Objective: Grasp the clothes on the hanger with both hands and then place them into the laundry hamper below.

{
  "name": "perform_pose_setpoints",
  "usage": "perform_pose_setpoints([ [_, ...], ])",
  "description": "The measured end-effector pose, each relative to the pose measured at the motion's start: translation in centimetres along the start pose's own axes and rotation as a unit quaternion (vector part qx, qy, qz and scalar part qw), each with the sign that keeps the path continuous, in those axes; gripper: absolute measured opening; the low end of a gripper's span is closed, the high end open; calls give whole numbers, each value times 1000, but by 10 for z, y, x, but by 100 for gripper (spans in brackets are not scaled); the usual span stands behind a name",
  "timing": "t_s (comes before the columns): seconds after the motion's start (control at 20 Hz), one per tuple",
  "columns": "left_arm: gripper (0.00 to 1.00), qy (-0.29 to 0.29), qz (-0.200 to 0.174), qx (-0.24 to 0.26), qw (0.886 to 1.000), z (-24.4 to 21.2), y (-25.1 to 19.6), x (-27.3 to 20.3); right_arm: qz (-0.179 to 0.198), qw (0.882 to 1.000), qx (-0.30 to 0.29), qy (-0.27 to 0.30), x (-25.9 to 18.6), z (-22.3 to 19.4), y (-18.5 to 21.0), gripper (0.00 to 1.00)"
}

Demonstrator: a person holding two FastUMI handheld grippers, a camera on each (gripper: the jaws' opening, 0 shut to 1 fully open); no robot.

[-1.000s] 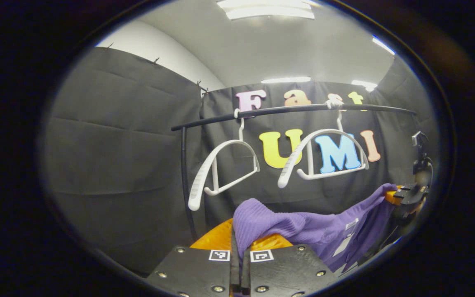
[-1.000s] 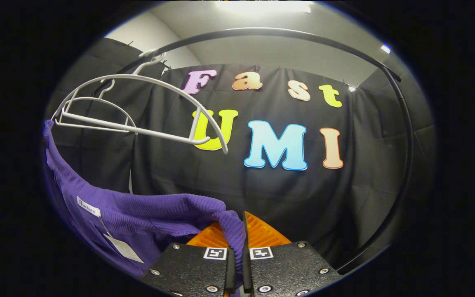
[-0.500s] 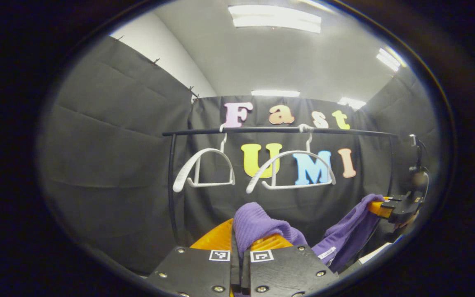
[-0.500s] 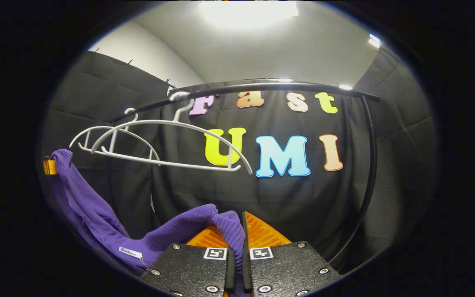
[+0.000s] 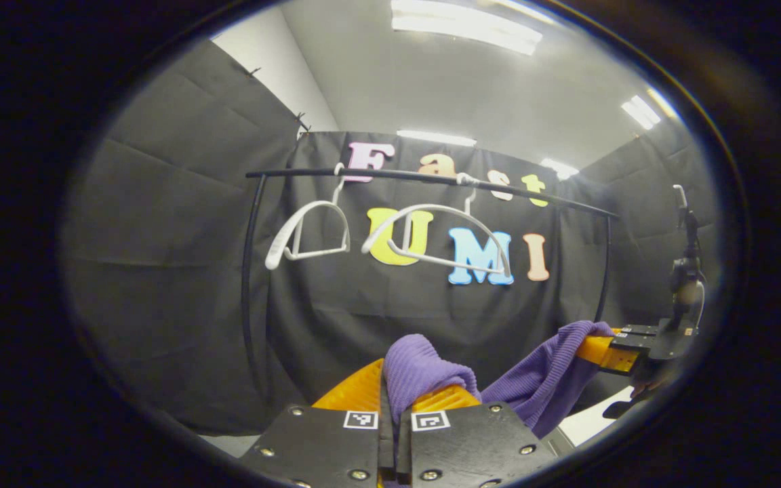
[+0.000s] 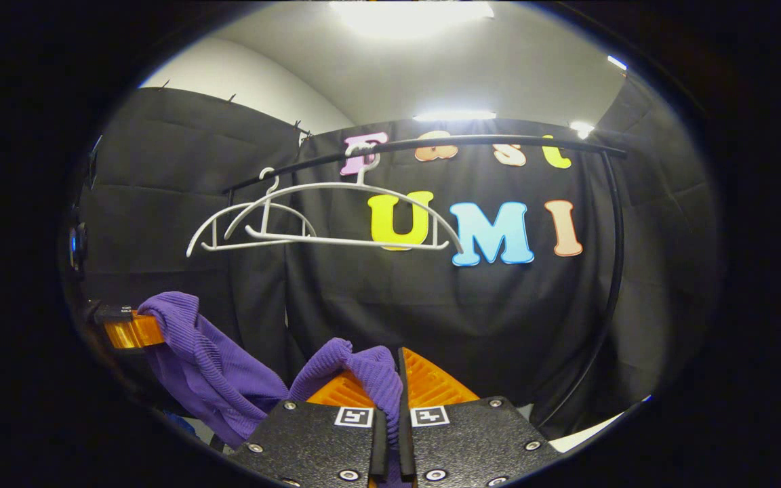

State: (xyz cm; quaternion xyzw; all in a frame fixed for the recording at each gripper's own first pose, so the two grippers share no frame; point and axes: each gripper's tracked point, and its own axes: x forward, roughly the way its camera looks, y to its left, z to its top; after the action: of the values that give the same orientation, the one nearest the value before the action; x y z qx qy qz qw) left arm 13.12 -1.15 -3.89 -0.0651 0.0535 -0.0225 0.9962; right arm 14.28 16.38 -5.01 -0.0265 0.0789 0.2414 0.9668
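A purple ribbed garment (image 5: 539, 379) hangs slack between my two grippers, off its hanger. My left gripper (image 5: 390, 400) is shut on one bunched end of it, cloth bulging above the orange fingers (image 5: 356, 393). The right gripper (image 5: 607, 352) shows farther off at the right of the left gripper view, pinching the other end. In the right gripper view, my right gripper (image 6: 394, 390) is shut on a purple fold (image 6: 363, 369), and the left gripper (image 6: 129, 332) holds the garment (image 6: 207, 366) at the far left. The hamper is out of sight.
Two bare white hangers (image 5: 441, 234) (image 5: 309, 234) hang on the black rail (image 5: 424, 177) in front of the cloth wall; the rail's posts (image 5: 249, 271) (image 6: 613, 271) stand at either side. A pale strip of surface (image 5: 590, 423) shows low right.
Both grippers have drawn back and down from the rail with the garment; the hangers look smaller and farther. The cloth between the grippers now sags lower, and the rear hanger has swung.
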Motion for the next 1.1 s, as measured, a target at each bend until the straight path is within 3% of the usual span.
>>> perform_pose_setpoints([
  [0.15, 3, 26, -13, -3, 1000, -32, -15, 1, 7, 999, 6, 30, -6, -29, 17, 6],
  [0.2, 7, 33, -17, 1, 999, -43, -19, 2, 11, 999, 9, 41, -8, -39, 22, 6],
  [0.25, 3, 42, -21, 3, 999, -55, -23, 3, 13, 998, 10, 52, -10, -50, 27, 6],
  [0.35, 7, 63, -27, 7, 998, -82, -28, 0, 18, 997, 4, 73, -17, -73, 34, 6],
  [0.4, 3, 73, -27, 10, 997, -95, -27, -2, 20, 996, 0, 84, -21, -84, 37, 6],
  [0.7, 3, 132, -13, 13, 991, -164, -17, -18, 18, 989, -4, 149, -34, -150, 48, 7],
  [0.75, 7, 142, -9, 12, 990, -176, -14, -23, 16, 987, -4, 159, -34, -160, 48, 7],
  [0.8, 2, 153, -6, 12, 988, -188, -11, -25, 15, 985, -4, 172, -36, -170, 46, 7],
  [0.85, 7, 164, -4, 13, 986, -198, -9, -25, 15, 983, -6, 184, -36, -181, 46, 7],
  [1.1, 3, 219, 8, 19, 975, -255, 5, -34, 15, 971, -19, 236, -35, -230, 50, 8],
])
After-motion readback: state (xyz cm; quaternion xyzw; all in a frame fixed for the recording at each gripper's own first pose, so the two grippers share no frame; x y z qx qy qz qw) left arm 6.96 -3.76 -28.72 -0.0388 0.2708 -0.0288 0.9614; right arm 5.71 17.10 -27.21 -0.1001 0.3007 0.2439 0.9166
